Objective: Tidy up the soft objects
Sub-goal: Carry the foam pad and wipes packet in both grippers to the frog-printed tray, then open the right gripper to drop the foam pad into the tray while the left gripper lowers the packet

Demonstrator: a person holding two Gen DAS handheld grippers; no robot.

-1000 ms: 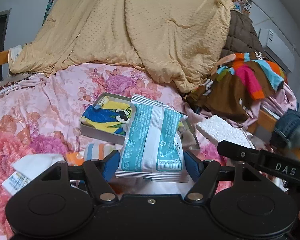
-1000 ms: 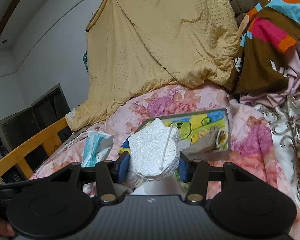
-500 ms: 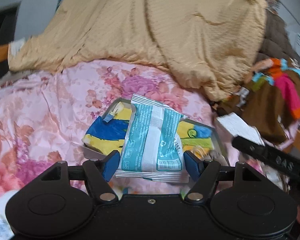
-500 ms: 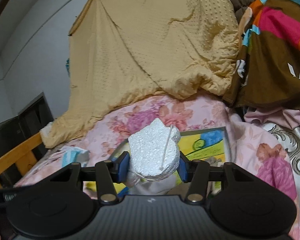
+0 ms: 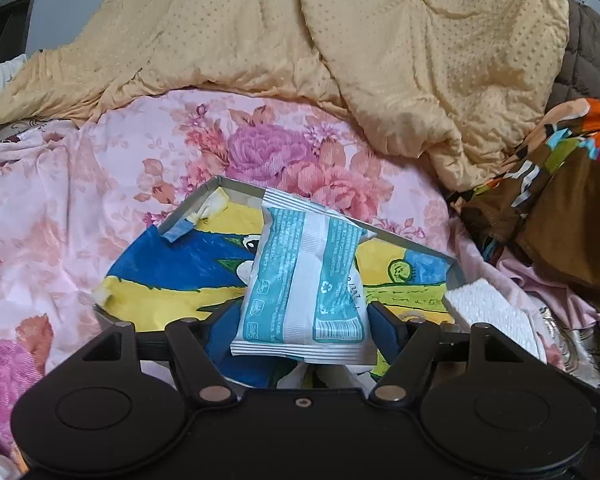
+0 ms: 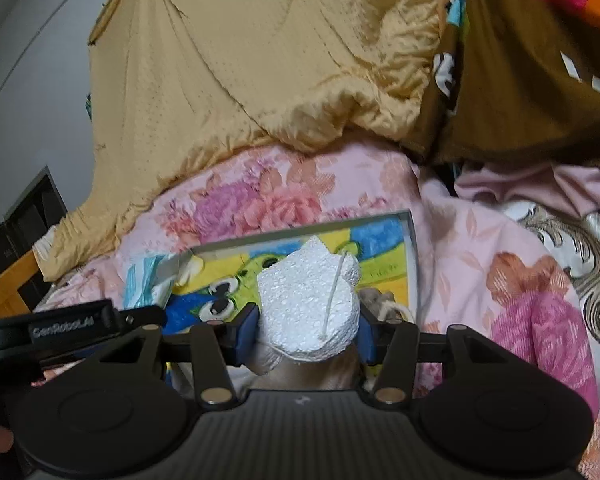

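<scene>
My left gripper (image 5: 302, 330) is shut on a teal and white soft packet (image 5: 304, 284), held just above the near part of a shallow grey box (image 5: 204, 196) lined with a blue, yellow and green cartoon picture. My right gripper (image 6: 308, 330) is shut on a white foam chunk (image 6: 310, 304) with a thin white string across it, over the same box (image 6: 413, 264). The foam chunk (image 5: 492, 312) shows at the right in the left wrist view. In the right wrist view the packet (image 6: 148, 280) and the left gripper's black body (image 6: 68, 324) appear at the left. A small beige drawstring pouch (image 6: 380, 304) lies in the box.
The box rests on a pink floral bedspread (image 5: 100, 168). A tan dotted quilt (image 5: 340, 40) is heaped behind it. Brown and bright striped clothing (image 5: 560, 200) lies at the right. A wooden bed rail (image 6: 8, 284) and a dark cabinet (image 6: 28, 216) stand at the left.
Both grippers have moved forward over the bed with their loads and now hang over the picture-lined box. The box looks larger and nearer in both views.
</scene>
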